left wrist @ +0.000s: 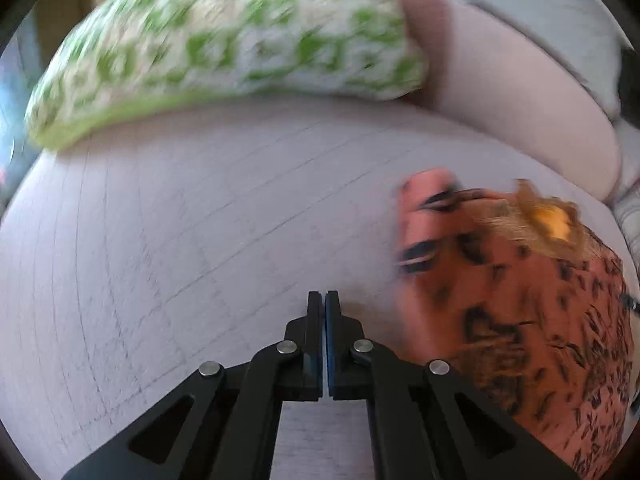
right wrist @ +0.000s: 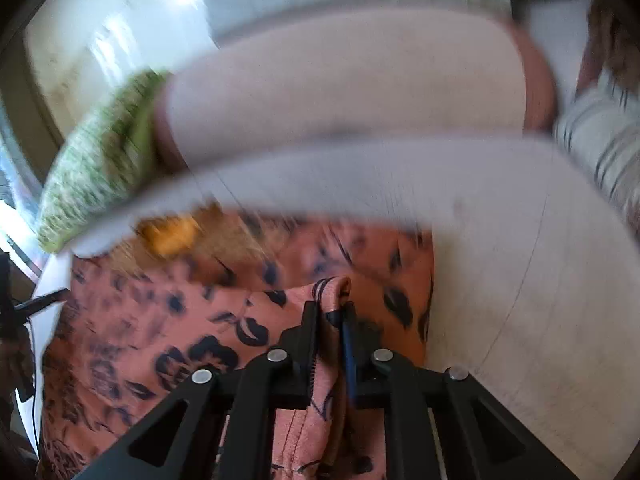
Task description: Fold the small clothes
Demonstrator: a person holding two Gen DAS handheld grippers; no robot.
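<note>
A small salmon-pink garment (left wrist: 520, 300) with a dark floral print and an orange-yellow patch (left wrist: 554, 220) lies on the pale lined bed sheet (left wrist: 180, 240), to the right of my left gripper (left wrist: 324, 296). The left gripper is shut and empty, hovering over bare sheet. In the right wrist view the same garment (right wrist: 180, 320) spreads across the lower left. My right gripper (right wrist: 330, 308) is shut on a fold of the garment's edge, which bunches up between the jaws. Both views are motion-blurred.
A green-and-white patterned pillow (left wrist: 224, 48) lies at the far side of the bed; it also shows in the right wrist view (right wrist: 104, 160). A pale pink pillow (left wrist: 520, 92) sits beside it. Striped fabric (right wrist: 600, 144) lies at the far right.
</note>
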